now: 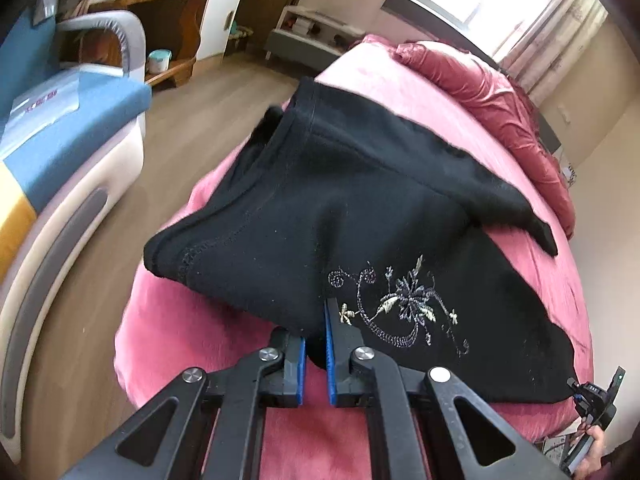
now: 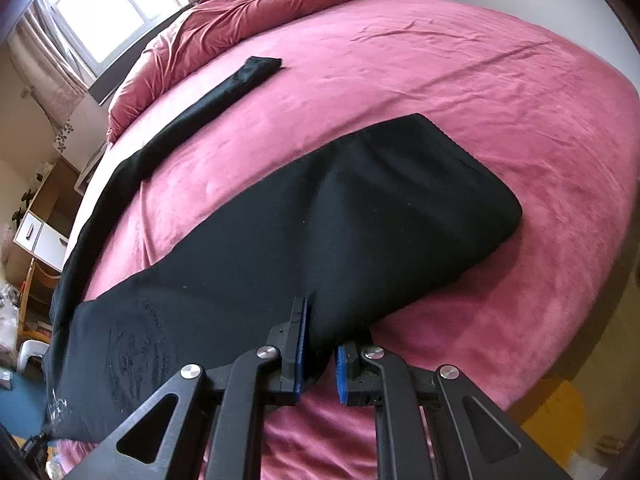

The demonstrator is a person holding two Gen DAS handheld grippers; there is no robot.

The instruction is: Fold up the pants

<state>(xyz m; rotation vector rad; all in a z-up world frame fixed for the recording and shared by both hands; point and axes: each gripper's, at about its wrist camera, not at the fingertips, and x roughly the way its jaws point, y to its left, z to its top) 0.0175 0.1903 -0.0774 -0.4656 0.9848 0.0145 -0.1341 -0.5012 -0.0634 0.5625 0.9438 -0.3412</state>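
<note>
Black pants (image 1: pixel 340 200) lie spread over a pink bed (image 1: pixel 180 320), with a beaded flower pattern (image 1: pixel 404 304) close to the near hem. My left gripper (image 1: pixel 316 328) is shut on the cloth's near edge just left of that pattern, and fabric is bunched between its blue pads. In the right wrist view the pants (image 2: pixel 320 220) are lifted into a tented fold, with my right gripper (image 2: pixel 322 328) shut on their near edge. One leg (image 2: pixel 224 88) stretches away toward the head of the bed. The right gripper (image 1: pixel 592 396), held by a hand, also shows at the pants' corner.
A crumpled red duvet (image 2: pixel 260 12) is heaped at the head of the bed under the window. A blue and white sofa (image 1: pixel 60 120) stands across a strip of wooden floor (image 1: pixel 180 120) on the left. A yellow stool (image 2: pixel 560 412) sits beside the bed.
</note>
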